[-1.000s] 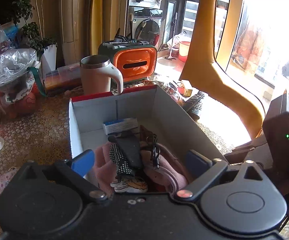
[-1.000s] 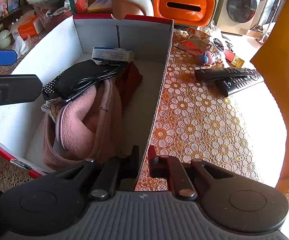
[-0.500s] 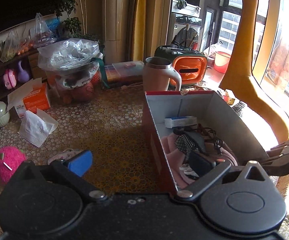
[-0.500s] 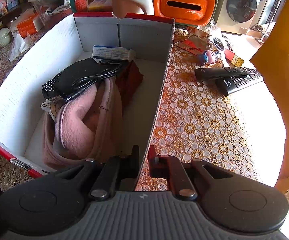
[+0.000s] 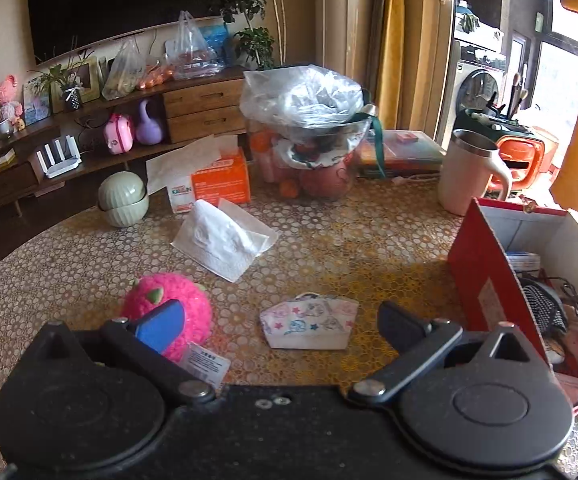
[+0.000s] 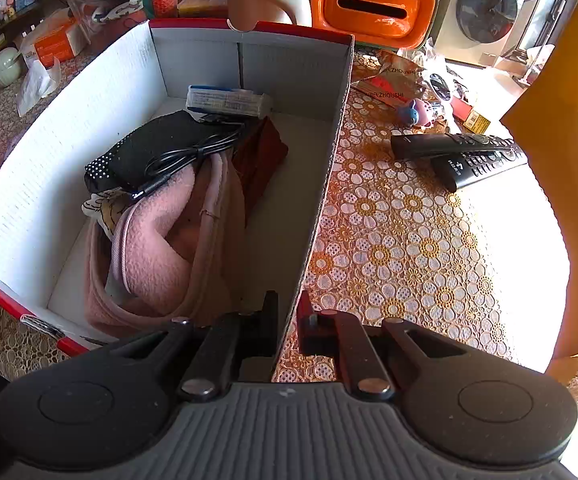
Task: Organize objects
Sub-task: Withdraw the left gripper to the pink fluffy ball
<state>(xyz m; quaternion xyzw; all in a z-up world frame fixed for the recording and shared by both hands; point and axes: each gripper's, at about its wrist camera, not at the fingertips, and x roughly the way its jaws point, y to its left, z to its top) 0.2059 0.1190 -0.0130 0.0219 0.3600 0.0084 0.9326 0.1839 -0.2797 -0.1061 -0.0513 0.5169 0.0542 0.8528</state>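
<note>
The right gripper (image 6: pixel 287 320) is clamped on the near right wall of the cardboard box (image 6: pixel 321 184), one finger inside and one outside, with the thin wall pinched between them. The left gripper (image 5: pixel 277 320) stands wide apart and holds nothing; it hangs over the lace-covered table (image 5: pixel 329 240) to the left of the box.

Just beyond the left gripper's fingers lies a small printed face mask (image 5: pixel 309 326), flat on the cloth between them. Near its blue left finger (image 5: pixel 161 326) sits a fluffy pink toy (image 5: pixel 185 300) with a paper tag; part of the toy is hidden behind that finger.

Inside the box a pink fleece cloth (image 6: pixel 161 248) fills the near half, with a black pouch (image 6: pixel 149 152) and a coiled black cable (image 6: pixel 185 160) on top, a dark red cloth (image 6: pixel 261 156) beside them and a small white and blue packet (image 6: pixel 225 100) against the far wall.

Right of the box two black remote controls (image 6: pixel 461 152) lie side by side on the table, with snack wrappers (image 6: pixel 393 80) farther off.

Farther left, a loose tissue (image 5: pixel 225 240) lies in front of an orange tissue box (image 5: pixel 217 180) and a green lidded bowl (image 5: pixel 123 198). Beyond the box stand a cream mug (image 5: pixel 469 172), an orange and green case (image 6: pixel 373 4) and a bowl covered with clear plastic (image 5: pixel 305 120).
</note>
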